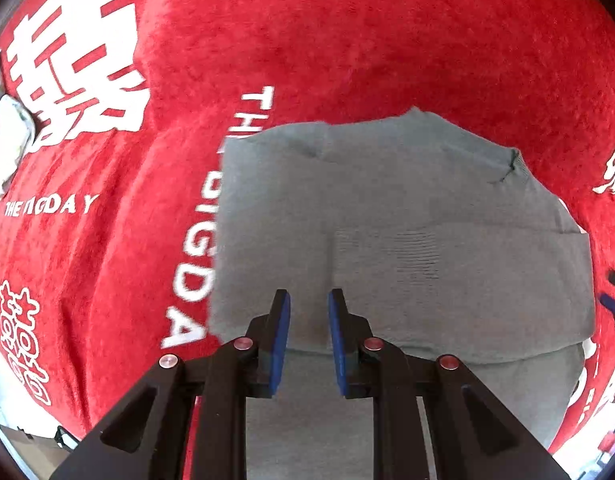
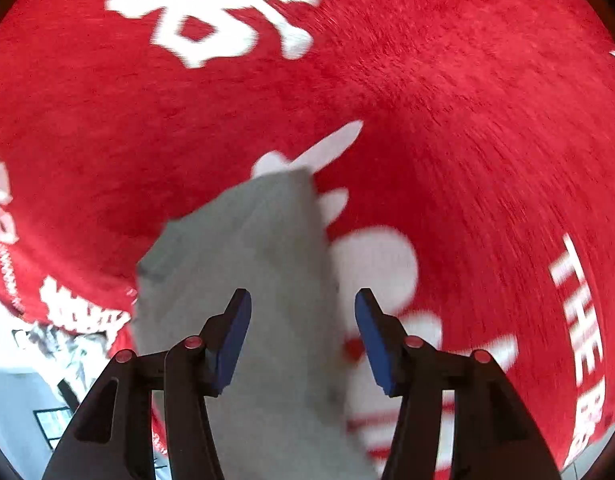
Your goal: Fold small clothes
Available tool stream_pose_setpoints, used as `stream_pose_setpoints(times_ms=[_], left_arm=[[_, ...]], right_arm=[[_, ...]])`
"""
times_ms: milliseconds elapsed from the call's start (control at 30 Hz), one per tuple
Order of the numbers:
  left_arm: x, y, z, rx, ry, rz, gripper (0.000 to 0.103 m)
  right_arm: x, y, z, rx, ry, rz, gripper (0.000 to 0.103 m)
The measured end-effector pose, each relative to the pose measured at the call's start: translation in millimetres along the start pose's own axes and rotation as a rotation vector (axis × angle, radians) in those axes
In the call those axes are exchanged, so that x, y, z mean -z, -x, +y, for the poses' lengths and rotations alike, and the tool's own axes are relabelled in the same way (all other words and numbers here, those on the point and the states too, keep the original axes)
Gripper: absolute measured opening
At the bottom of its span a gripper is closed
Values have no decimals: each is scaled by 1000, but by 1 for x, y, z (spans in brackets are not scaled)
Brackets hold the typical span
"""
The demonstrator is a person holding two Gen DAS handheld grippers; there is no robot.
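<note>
A small grey knitted garment (image 1: 407, 216) lies folded flat on a red cloth with white lettering (image 1: 327, 40). My left gripper (image 1: 309, 300) hovers over the garment's near edge, jaws slightly apart with nothing between the blue pads. In the right wrist view the same grey garment (image 2: 259, 264) runs under and between my right gripper's fingers. My right gripper (image 2: 303, 300) is open wide above it, holding nothing. That view is blurred by motion.
The red cloth (image 2: 427, 100) covers the whole work surface. Crumpled white and grey items (image 1: 3, 132) lie at the cloth's left edge. Floor and furniture show past the cloth's edge at lower left (image 2: 27, 392).
</note>
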State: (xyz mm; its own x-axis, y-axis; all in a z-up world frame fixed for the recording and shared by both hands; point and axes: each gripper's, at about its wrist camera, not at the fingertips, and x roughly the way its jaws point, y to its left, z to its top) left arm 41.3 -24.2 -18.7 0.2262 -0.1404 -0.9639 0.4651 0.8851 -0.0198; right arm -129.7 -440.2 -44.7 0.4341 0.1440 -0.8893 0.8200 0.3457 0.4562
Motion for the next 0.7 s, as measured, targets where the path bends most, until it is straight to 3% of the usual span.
stream_pose_setpoints(times_ms=[67,100,133,167,333,500,700], left_arm=[[0,-3,-8,2,-10,2,21],[0,-3,-14,5,-16,0,21],[-1,-5,-19,10,-21,1,21],[-2,-7,-25,12,-26,0,21],[-3,-23,-40,-12,-63,6,21],[-14,-27,-31,-71,-63,-13,21],[-17,-4,5,-83,-35,-29,21]], right_arm=[[-17,-23,5,27,2,19,54],[-22,-32,8,44,10,26,43],[-26,-35,13,57,29,18,10],[-29,-38,18,60,54,26,8],[-30,-31,38,189,238,2,7],[-31,-30,19,181,156,-19,8],[-23,6,7,284,88,-57,9]])
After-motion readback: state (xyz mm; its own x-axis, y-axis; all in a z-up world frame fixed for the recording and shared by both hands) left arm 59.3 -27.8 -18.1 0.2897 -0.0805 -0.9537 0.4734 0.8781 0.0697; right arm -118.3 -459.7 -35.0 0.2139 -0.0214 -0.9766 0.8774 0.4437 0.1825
